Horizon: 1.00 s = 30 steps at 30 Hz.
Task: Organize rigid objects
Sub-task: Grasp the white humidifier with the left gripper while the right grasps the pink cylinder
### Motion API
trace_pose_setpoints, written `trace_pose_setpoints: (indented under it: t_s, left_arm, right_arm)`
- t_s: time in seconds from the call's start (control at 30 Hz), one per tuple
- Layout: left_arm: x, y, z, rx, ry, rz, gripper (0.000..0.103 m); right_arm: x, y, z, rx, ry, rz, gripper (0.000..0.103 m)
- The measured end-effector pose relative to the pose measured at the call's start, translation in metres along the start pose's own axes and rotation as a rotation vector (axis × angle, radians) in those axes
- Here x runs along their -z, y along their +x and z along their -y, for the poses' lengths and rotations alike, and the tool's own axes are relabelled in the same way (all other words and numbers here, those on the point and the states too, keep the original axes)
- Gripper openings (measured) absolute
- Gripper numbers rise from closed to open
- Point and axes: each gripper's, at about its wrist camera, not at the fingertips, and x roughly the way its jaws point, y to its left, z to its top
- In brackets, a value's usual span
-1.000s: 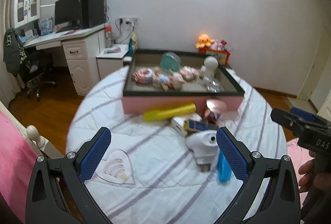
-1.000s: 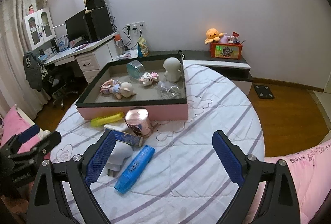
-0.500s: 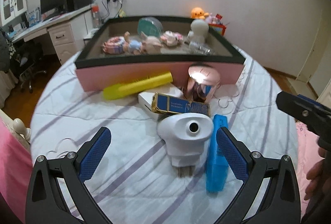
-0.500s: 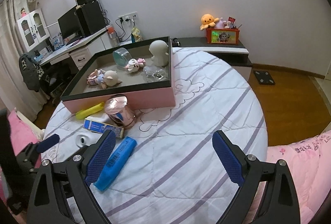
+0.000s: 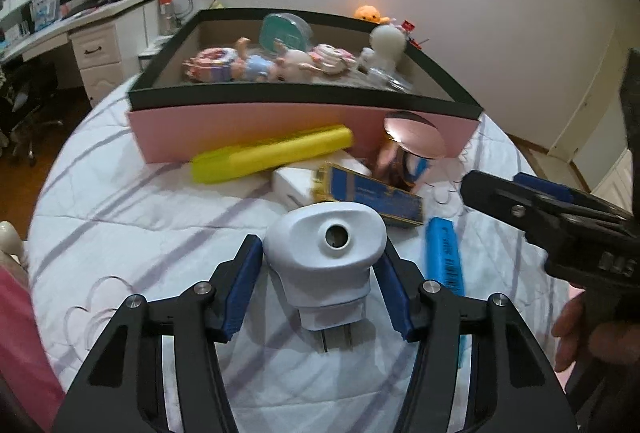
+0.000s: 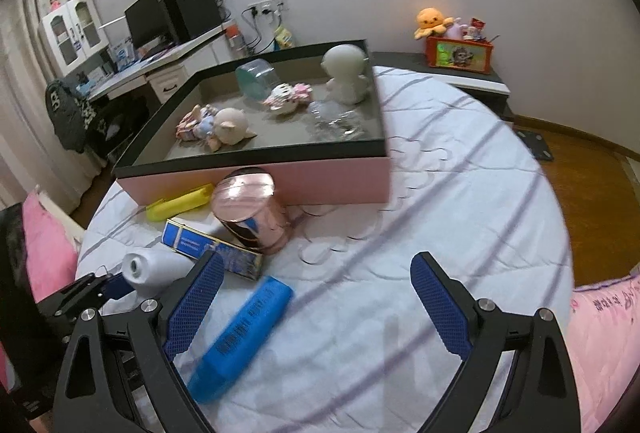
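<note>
A white plug-in device [image 5: 326, 265] lies on the striped bedcover, also in the right wrist view [image 6: 154, 269]. My left gripper [image 5: 320, 285] has its blue pads on both sides of it, closed against it. A blue case [image 5: 444, 259] lies to its right, in the right wrist view [image 6: 244, 337]. A blue-and-gold box [image 5: 372, 193], a rose-gold tin [image 6: 252, 211] and a yellow case [image 5: 272, 153] lie before the pink tray [image 6: 320, 177]. My right gripper [image 6: 316, 307] is open and empty above the bedcover, beside the blue case.
The tray holds dolls [image 6: 216, 121], a white figure [image 6: 346, 75], a teal lid [image 6: 252, 77] and clear plastic [image 6: 336, 117]. A desk with monitor [image 6: 148, 17] stands at the back left. A low shelf with toys [image 6: 456, 53] stands by the wall. A pink pillow [image 6: 608, 337] lies right.
My left gripper moved forward and down and its jaws closed from wide open onto the white plug-in device. My right gripper moved closer to the blue case and stayed open.
</note>
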Motion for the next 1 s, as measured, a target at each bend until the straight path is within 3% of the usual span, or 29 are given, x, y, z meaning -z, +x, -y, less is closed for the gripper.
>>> trace_pose_setpoints:
  t_s: [0.3, 0.33, 0.37, 0.43, 0.47, 1.0]
  left_arm:
    - [0.001, -0.009, -0.023, -0.017, -0.022, 0.013, 0.056]
    - [0.0, -0.011, -0.026, -0.018, -0.026, 0.016, 0.056]
    - [0.0, -0.012, -0.028, -0.021, -0.029, 0.019, 0.056]
    - [-0.001, -0.013, -0.03, -0.021, -0.032, 0.024, 0.056]
    - [-0.001, -0.014, -0.031, -0.019, -0.033, 0.025, 0.056]
    - [-0.006, -0.048, -0.04, -0.033, -0.035, 0.101, 0.054]
  right_arm:
    - [-0.017, 0.044, -0.017, -0.058, -0.01, -0.039, 0.094]
    - [-0.018, 0.049, -0.017, -0.065, -0.011, -0.046, 0.086]
    - [-0.019, 0.053, -0.019, -0.072, -0.014, -0.056, 0.071]
    - [-0.017, 0.057, -0.022, -0.092, -0.029, -0.06, 0.055]
    - [-0.016, 0.057, -0.023, -0.086, -0.037, -0.061, 0.051]
    - [-0.014, -0.003, -0.014, -0.072, -0.038, 0.026, 0.051]
